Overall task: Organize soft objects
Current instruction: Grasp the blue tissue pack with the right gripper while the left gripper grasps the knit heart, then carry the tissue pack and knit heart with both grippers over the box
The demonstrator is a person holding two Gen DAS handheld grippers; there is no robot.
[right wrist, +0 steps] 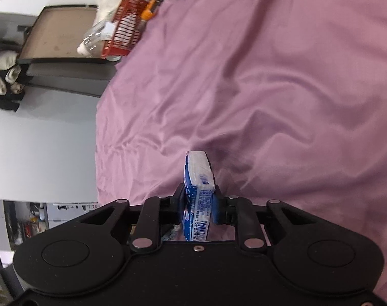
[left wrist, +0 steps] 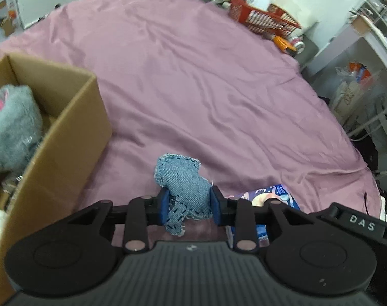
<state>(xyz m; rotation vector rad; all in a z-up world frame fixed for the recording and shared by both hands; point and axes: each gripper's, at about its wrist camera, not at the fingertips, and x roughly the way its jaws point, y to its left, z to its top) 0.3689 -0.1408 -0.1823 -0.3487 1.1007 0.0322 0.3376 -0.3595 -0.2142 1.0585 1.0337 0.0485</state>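
Note:
My left gripper [left wrist: 187, 204] is shut on a blue denim soft toy [left wrist: 183, 181] and holds it above the pink bedsheet [left wrist: 193, 76], just right of an open cardboard box [left wrist: 66, 132]. A grey plush toy [left wrist: 12, 125] lies inside the box. My right gripper [right wrist: 198, 205] is shut on a blue and white tissue pack [right wrist: 199, 191], held edge-up over the pink sheet [right wrist: 270, 76]. The same pack [left wrist: 267, 196] shows in the left wrist view, right of the denim toy.
A red plastic basket [left wrist: 259, 15] with bottles and cups sits at the bed's far right edge; it also shows in the right wrist view [right wrist: 127, 30]. White shelving [left wrist: 359, 76] stands right of the bed. A tray-like stand [right wrist: 61, 35] is beside the bed.

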